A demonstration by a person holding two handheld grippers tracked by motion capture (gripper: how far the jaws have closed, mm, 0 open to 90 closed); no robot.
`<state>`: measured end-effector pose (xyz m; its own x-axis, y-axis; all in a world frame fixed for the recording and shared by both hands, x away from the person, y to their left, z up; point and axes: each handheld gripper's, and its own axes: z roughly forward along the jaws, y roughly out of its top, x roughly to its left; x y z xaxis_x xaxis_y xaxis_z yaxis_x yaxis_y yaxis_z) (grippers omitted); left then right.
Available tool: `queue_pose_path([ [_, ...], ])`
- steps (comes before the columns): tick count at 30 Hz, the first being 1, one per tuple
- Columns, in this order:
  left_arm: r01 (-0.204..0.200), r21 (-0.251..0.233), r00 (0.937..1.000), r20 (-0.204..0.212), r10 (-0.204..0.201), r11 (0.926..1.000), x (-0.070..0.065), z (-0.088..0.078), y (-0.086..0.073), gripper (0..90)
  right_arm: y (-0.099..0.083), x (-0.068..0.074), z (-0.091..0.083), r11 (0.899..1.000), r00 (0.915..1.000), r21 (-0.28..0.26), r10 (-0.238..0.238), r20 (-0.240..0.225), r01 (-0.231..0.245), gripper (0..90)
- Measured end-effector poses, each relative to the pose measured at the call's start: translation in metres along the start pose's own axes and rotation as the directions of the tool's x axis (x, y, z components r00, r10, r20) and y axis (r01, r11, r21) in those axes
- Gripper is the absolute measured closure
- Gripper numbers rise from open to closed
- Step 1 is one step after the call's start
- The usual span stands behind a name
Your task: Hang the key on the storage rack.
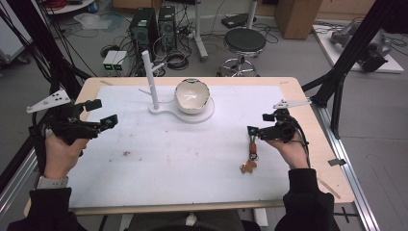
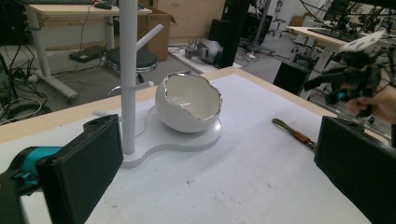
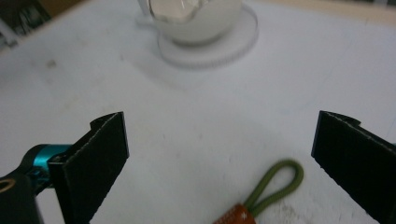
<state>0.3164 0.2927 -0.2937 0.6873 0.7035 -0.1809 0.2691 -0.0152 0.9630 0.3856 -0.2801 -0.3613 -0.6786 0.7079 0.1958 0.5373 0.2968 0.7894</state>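
Overhead, the table [image 1: 308,103] is a pale wood top almost wholly covered by a white mat [image 1: 168,163], which carries a small dark smudge toward its left front. Around it lies a grey workshop floor with two computer towers [image 1: 153,26], tangled cables, a round black stool [image 1: 244,42], a cardboard box [image 1: 298,17] and black frame struts at both sides.

At the far middle of the mat sits a white stand [image 1: 153,82]: a flat base with an upright post bearing short pegs. Beside the post, on the round end of that base, rests a white bowl [image 1: 192,96] shaped like a broken eggshell, its jagged rim edged in a dark metallic line, its inside glossy.

A keychain [image 1: 251,156] lies on the mat near the right front. It has an olive-green cord loop at its far end, a reddish-brown leather tab with pale stitching, a dark ring, and a tan charm at the near end.

The left gripper [image 1: 101,113] is held above the mat's left edge, jaws wide apart and empty, pointing toward the stand. The right gripper [image 1: 257,124] hovers just beyond the cord loop, jaws likewise spread wide with nothing between them; in its own view the loop [image 3: 275,184] lies on the mat between and below the jaws, touching neither.
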Motion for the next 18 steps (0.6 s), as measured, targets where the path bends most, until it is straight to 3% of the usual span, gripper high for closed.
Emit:
queue_pose_path([
  [2, 0.004, 0.003, 1.0000, 0.001, -0.004, 1.0000, 0.001, 0.000, 0.000, 1.7, -0.003, -0.003, 0.009, 0.999, 1.0000, 0.042, -0.003, 0.009, 0.002, 3.3],
  [5, 0.010, 0.007, 0.9999, 0.000, -0.010, 0.9999, 0.001, 0.001, -0.002, 1.7, -0.013, -0.008, 0.019, 1.000, 0.9999, -0.001, 0.012, -0.001, -0.012, 3.3],
  [8, 0.015, 0.016, 0.9999, -0.002, -0.015, 0.9998, 0.002, 0.003, -0.004, 1.7, -0.023, -0.016, 0.030, 0.999, 0.9989, 0.016, 0.047, -0.001, -0.047, 3.3],
  [12, 0.016, 0.020, 0.9999, -0.003, -0.016, 0.9997, 0.003, 0.003, -0.005, 1.7, -0.032, -0.022, 0.043, 0.998, 0.9985, 0.040, 0.054, -0.012, -0.053, 3.3],
  [15, 0.025, 0.020, 0.9997, -0.006, -0.025, 0.9995, 0.004, 0.004, -0.006, 1.7, -0.035, -0.022, 0.050, 0.997, 0.9962, 0.042, 0.071, -0.051, -0.069, 3.3],
  [18, 0.027, 0.026, 0.9996, -0.007, -0.027, 0.9993, 0.005, 0.004, -0.008, 1.7, -0.036, -0.020, 0.058, 0.997, 0.9980, 0.062, 0.048, -0.041, -0.045, 3.3],
])
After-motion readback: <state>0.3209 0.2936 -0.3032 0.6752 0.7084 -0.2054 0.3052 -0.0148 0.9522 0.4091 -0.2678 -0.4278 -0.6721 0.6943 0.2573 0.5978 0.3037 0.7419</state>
